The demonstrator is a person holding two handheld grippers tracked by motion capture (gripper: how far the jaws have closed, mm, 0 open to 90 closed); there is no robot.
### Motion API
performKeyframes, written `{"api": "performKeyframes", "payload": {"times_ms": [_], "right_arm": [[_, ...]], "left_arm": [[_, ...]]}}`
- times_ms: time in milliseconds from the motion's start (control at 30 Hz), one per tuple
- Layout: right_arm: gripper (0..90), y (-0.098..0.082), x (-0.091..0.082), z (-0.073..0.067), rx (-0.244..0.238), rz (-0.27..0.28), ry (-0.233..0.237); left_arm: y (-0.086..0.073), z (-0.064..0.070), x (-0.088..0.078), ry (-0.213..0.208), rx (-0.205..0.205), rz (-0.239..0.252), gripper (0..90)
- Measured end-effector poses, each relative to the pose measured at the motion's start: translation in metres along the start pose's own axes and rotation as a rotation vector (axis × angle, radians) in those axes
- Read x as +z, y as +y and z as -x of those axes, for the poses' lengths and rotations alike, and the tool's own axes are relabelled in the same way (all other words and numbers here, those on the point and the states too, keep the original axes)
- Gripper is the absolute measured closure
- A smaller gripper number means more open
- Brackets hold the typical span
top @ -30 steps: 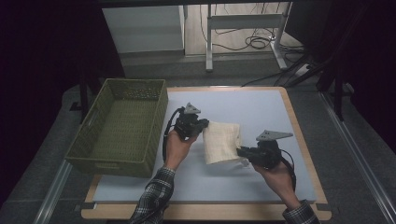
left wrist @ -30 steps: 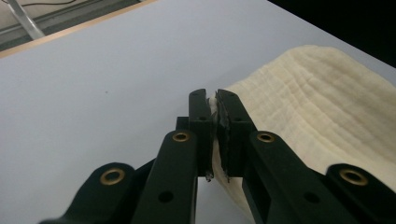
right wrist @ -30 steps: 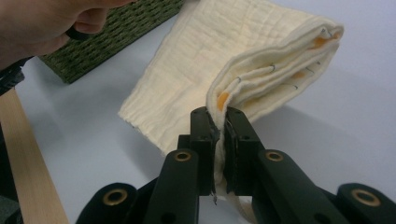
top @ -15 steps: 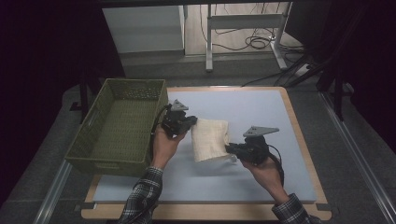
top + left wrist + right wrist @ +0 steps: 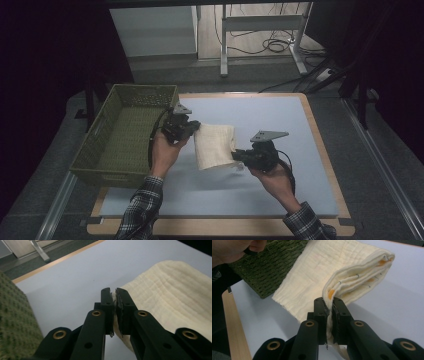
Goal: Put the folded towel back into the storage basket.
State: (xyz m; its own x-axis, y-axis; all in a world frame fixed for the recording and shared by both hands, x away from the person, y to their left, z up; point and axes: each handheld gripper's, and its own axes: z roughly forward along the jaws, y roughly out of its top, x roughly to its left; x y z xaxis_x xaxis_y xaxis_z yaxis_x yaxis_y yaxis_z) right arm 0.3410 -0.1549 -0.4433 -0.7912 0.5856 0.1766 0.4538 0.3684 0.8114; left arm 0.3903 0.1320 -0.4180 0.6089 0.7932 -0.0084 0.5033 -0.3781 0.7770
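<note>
A folded cream cloth [image 5: 215, 145] hangs in the air above the pale blue mat [image 5: 280, 125], held between both hands. My left gripper [image 5: 194, 128] is shut on the cloth's left edge, close to the green basket [image 5: 127, 135]. My right gripper [image 5: 236, 154] is shut on the cloth's lower right corner. In the left gripper view the cloth [image 5: 172, 297] is pinched between the jaws of the left gripper [image 5: 115, 293]. In the right gripper view the right gripper [image 5: 328, 302] clamps the folded layers of the cloth [image 5: 329, 272], which show small orange marks at the fold.
The woven green basket [image 5: 274, 267] stands on the left of the table, right beside the cloth. A wooden border [image 5: 320, 145] rims the mat. Table legs and cables [image 5: 275, 45] lie on the floor beyond the far edge.
Both hands have carried the cloth leftward towards the basket and lifted it slightly. The grips have stayed shut throughout.
</note>
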Motion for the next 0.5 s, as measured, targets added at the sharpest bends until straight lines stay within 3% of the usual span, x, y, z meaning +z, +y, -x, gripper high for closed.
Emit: {"api": "performKeyframes", "payload": {"times_ms": [500], "right_arm": [[83.0, 0.020, 0.016, -0.014, -0.006, 0.007, 0.046]], "left_arm": [[-0.002, -0.021, -0.025, 0.054, 0.018, -0.050, 84.9]]}}
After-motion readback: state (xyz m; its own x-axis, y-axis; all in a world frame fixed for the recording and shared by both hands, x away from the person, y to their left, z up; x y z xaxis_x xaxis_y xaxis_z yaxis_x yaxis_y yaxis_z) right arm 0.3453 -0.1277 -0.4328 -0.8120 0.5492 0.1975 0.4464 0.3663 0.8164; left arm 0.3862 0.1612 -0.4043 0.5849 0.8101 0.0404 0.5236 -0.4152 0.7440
